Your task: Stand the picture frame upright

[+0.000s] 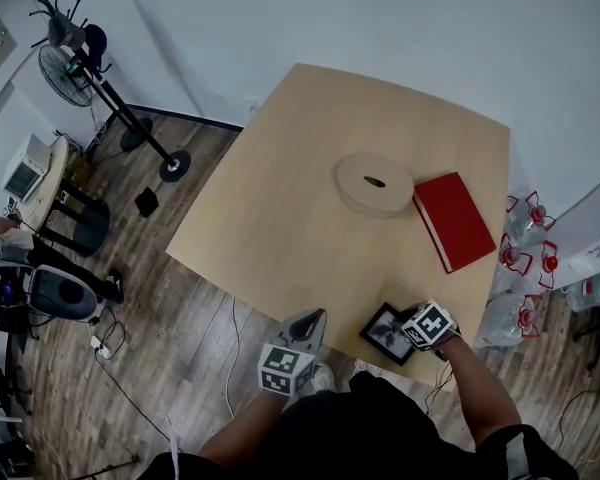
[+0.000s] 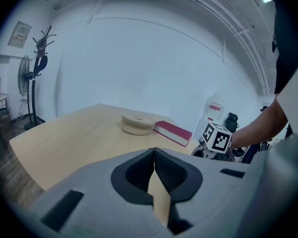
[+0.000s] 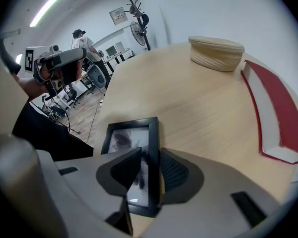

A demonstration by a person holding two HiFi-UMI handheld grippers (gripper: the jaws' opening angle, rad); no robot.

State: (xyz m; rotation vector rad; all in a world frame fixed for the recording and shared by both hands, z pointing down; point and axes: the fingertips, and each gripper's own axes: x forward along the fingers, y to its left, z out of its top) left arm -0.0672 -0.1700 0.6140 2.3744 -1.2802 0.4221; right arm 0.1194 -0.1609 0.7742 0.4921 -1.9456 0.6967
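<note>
Picture frame (image 1: 388, 332), black-edged with a dark print, lies flat on the pale wooden table (image 1: 280, 218), close to the near edge on the person's right. Right gripper (image 3: 148, 170) tips steeply down onto it. Its jaws stand part-way apart astride the frame's right-hand rail: one pad is over the glass with a sliver of print showing between pad and rail, the other is outside the rail and close against it. No firm clamp is visible. Left gripper (image 2: 154, 152) is held off the near table edge, left of the frame and apart from it, pointing across the table top. Its jaws meet at the tips with nothing between them. Further along the table, well apart from the frame, a red book (image 1: 453, 220) lies flat with a round tan disc (image 1: 374, 184) just beside its far corner; bare table top lies between these and the frame. On the floor, clear water jugs (image 1: 525, 268) stand past the right table edge and a standing fan (image 1: 72, 73) stands off to the far left.
</note>
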